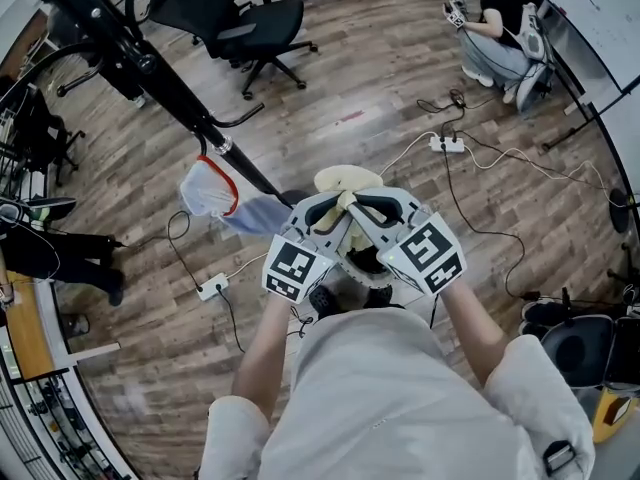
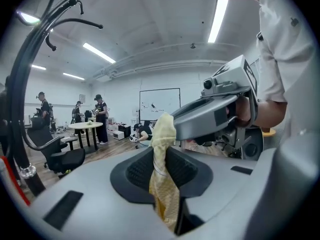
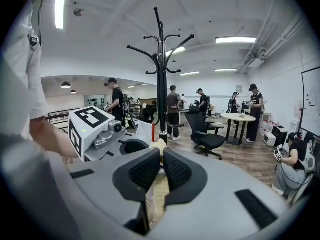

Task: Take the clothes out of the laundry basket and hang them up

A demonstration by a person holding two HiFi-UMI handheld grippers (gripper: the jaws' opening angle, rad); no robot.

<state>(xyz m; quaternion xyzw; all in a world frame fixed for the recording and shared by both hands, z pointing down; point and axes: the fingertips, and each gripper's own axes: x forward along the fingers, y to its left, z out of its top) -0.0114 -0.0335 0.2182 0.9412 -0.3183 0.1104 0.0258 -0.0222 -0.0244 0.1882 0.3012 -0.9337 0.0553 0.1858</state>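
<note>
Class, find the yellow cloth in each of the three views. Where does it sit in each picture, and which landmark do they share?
Head view: yellow cloth at the centre of the picture.
Left gripper view: lower centre, pinched between the jaws.
Right gripper view: lower centre, a sliver between the jaws.
Shared landmark: black coat rack; it runs along the left edge in the left gripper view.

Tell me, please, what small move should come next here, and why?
Probably lift the yellow garment toward the coat rack: the left gripper and right gripper both pinch it, and the rack stands ahead with bare upper hooks.
</note>
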